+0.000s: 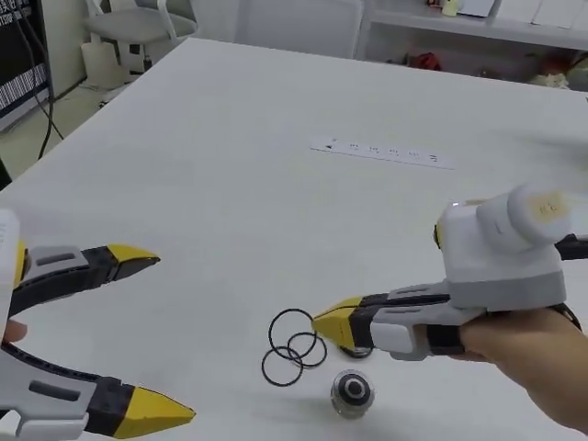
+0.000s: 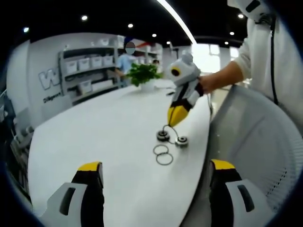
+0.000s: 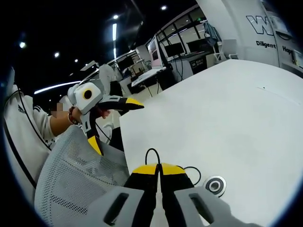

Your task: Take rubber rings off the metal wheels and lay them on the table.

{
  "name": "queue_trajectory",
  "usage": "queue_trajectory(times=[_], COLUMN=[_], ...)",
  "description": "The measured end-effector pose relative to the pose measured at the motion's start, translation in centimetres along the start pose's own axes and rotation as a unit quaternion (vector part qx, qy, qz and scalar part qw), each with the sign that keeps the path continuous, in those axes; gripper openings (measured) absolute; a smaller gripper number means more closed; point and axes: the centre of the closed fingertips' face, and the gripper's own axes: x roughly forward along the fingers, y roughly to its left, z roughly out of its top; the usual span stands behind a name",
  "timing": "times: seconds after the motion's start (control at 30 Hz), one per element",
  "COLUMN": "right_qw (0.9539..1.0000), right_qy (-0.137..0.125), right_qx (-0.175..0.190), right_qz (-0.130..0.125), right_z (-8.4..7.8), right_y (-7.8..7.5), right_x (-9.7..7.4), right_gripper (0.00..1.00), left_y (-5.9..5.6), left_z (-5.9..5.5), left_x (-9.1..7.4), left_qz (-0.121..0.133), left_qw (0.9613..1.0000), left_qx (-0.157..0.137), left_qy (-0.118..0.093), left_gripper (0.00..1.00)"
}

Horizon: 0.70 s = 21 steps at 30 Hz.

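Now your right gripper [image 1: 326, 323] has its two yellow tips pressed together, down low over the white table [image 1: 230, 184]. In the right gripper view a thin black rubber ring [image 3: 152, 153] loops out from between those tips. I think they are pinching it, but the spot is small and I am not fully sure.

One metal wheel [image 1: 352, 390] sits on the table just near of that tip, a little to the right. A second wheel [image 2: 163, 135] is right under the tip. In the left gripper view the thin ring runs from the tip down to it. Loose rings [image 1: 283, 367] lie flat just left of the tip, touching or crossing each other. They are round, so they have no long side to line up with.

Your left gripper [image 1: 152, 333] is wide open and holds nothing. It is well apart from the wheels, off to the left, so the right gripper is much the nearer one. I think the next move is a small one: carry the pinched ring left to a bare spot beside the others.

On the wall [image 2: 28, 71] you can read a big "W" [image 2: 49, 80] and the word "Diligent" [image 3: 267, 43]. The white power strip [image 1: 381, 153] far on the table has marks too small to read.
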Motion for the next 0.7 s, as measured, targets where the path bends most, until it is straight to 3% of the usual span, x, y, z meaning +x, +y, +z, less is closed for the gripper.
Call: queue_trajectory(times=[0.27,0.7], right_qw=[0.9996,0.9974], right_qy=[0.022,0.065], right_qx=[0.006,0.015], right_qz=[0.016,0.028], right_z=[-0.9,-3.2], right_y=[0.7,0.1], right_x=[1.7,3.8], right_gripper=[0.0,0.0], left_y=[0.5,0.7], left_z=[-0.5,-1.3], left_x=[-0.5,-0.9], left_qz=[0.005,0.011], left_qw=[1.0,0.9997], left_qx=[-0.007,-0.023], left_qy=[-0.001,0.003], left_gripper=[0.94,0.95])
